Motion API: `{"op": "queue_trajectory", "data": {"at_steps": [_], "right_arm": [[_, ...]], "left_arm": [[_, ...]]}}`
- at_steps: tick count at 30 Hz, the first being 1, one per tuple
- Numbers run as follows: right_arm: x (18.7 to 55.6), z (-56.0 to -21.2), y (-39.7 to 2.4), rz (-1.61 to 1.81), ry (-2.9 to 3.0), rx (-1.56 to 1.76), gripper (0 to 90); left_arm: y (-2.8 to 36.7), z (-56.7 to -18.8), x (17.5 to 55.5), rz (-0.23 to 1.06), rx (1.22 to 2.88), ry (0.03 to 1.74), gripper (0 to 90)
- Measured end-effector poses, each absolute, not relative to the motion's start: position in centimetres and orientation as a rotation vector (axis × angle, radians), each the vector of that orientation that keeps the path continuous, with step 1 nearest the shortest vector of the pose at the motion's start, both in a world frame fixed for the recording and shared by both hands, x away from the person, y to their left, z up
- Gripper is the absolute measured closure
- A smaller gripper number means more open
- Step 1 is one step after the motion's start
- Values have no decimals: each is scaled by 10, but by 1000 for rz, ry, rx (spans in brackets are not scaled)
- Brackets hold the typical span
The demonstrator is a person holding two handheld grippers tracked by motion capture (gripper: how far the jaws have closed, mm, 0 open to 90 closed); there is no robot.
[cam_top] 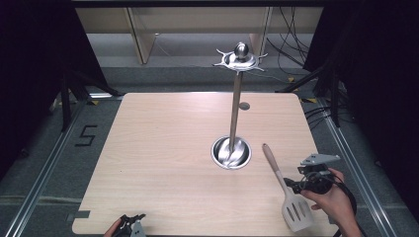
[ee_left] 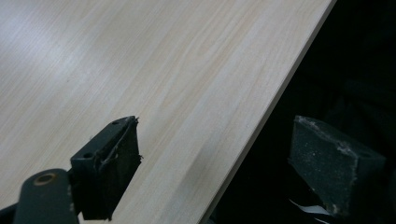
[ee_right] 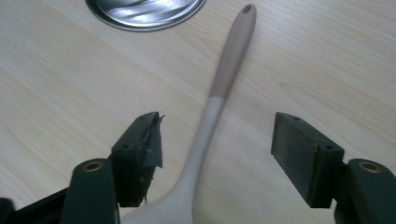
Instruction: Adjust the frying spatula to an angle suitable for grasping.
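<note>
A slotted spatula [cam_top: 277, 172] with a pinkish handle and pale head lies flat on the wooden table [cam_top: 163, 148] at the front right. My right gripper [cam_top: 290, 186] is beside its neck. In the right gripper view the spatula [ee_right: 224, 79] runs up between the jaws of my right gripper [ee_right: 217, 120]. They stand apart, neither pad touching it, and it lies nearer the left one. A metal utensil stand [cam_top: 235, 106] rises from a round base [cam_top: 231, 152] mid-table, with a hooked ring on top. My left gripper [cam_top: 132, 219] rests open at the front edge, nothing between its jaws [ee_left: 215, 126].
The stand's shiny base [ee_right: 144, 11] lies just beyond the spatula's handle tip. In the left gripper view the table's edge [ee_left: 261, 130] runs diagonally between the jaws, with dark floor past it. Dark curtains and cables flank the table.
</note>
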State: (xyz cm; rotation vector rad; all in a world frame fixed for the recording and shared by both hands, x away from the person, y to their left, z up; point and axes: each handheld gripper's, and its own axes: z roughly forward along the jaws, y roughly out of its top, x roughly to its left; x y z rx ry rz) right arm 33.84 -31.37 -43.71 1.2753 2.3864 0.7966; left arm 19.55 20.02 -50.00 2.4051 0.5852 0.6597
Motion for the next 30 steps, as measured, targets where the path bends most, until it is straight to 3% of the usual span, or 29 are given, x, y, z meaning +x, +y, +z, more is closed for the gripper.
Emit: {"op": "queue_trajectory", "data": {"at_steps": [17,30], "right_arm": [[385,-454,-290,530,2535,1321,500],[409,-466,-280,418,2621,1365,564]], "left_arm": [[200,-500,195,657,2405,589,154],[200,-500,194,655,2400,601,154]]}}
